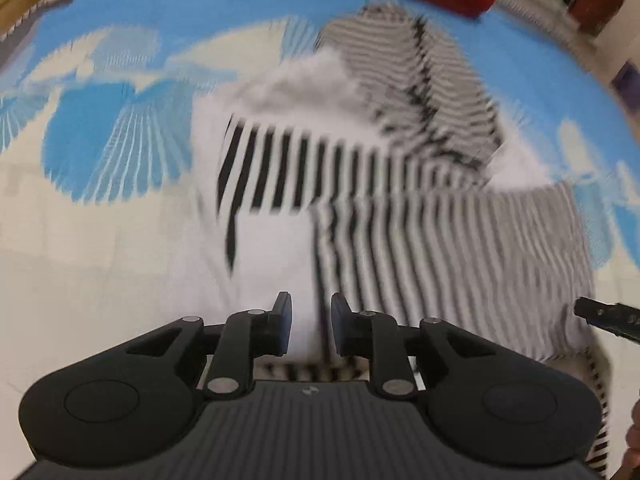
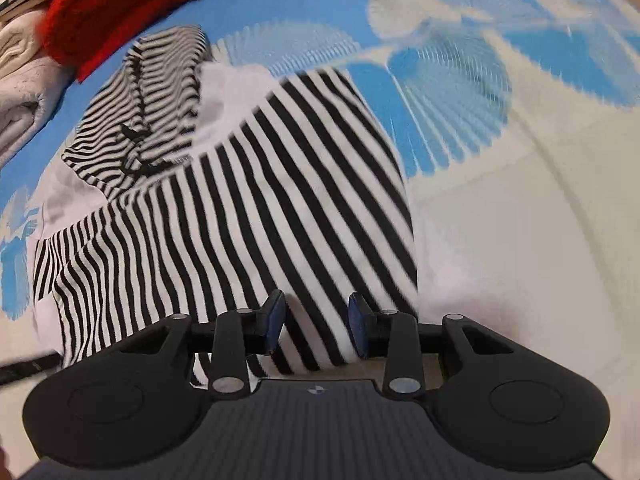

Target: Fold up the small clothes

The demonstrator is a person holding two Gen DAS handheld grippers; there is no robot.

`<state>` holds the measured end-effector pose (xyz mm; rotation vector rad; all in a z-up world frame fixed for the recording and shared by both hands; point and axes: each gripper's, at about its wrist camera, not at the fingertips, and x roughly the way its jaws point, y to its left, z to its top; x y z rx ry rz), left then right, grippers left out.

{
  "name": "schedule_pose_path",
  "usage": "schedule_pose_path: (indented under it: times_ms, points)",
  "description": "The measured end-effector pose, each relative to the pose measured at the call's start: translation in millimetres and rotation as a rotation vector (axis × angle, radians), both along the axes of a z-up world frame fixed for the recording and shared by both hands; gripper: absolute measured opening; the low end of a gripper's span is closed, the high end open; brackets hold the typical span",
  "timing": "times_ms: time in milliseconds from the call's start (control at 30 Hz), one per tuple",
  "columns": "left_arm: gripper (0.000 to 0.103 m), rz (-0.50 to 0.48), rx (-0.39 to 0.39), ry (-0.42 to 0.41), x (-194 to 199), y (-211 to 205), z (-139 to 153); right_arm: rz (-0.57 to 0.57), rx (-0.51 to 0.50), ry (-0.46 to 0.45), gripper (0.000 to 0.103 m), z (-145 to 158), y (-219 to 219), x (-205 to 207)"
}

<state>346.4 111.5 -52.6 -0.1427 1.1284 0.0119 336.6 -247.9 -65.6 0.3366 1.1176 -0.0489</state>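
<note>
striped garment [image 2: 248, 208] beneath both, left hand-held gripper [image 1: 311, 326] slightly parted, right hand-held gripper [image 2: 316, 330] spread, seemingly not pinching

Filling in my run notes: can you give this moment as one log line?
task: fold striped garment | surface: blue-and-cream bedspread | left gripper: open, above garment | right gripper: open, above garment

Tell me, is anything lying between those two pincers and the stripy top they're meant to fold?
Nothing visible does. The left gripper and right gripper both hang directly over the striped top on the blue-and-cream bedspread, with only cloth showing between their pads.
</note>
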Motion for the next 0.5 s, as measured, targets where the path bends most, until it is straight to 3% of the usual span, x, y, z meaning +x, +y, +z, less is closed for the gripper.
schedule_pose_path:
  times_ms: [100, 233, 333, 433, 500]
  points:
    - [0.037, -0.006, 0.034, -0.067, -2, -10, 17, 0.075, -0.106, -0.122, 0.036, 24, 13, -2]
    - [0.039, 0.015, 0.054, -0.117, 4, -17, 28, 0.147, -0.165, -0.246, 0.038, 51, 25, -6]
    - [0.055, 0.031, 0.050, -0.165, 6, -20, 35, 0.177, -0.183, -0.285, 0.047, 59, 28, -5]
    - [0.070, 0.025, 0.083, -0.258, 3, -27, 46, 0.183, -0.184, -0.295, 0.047, 63, 27, -4]
    - [0.072, 0.012, 0.133, -0.328, 1, -34, 53, 0.181, -0.180, -0.308, 0.047, 66, 26, -5]
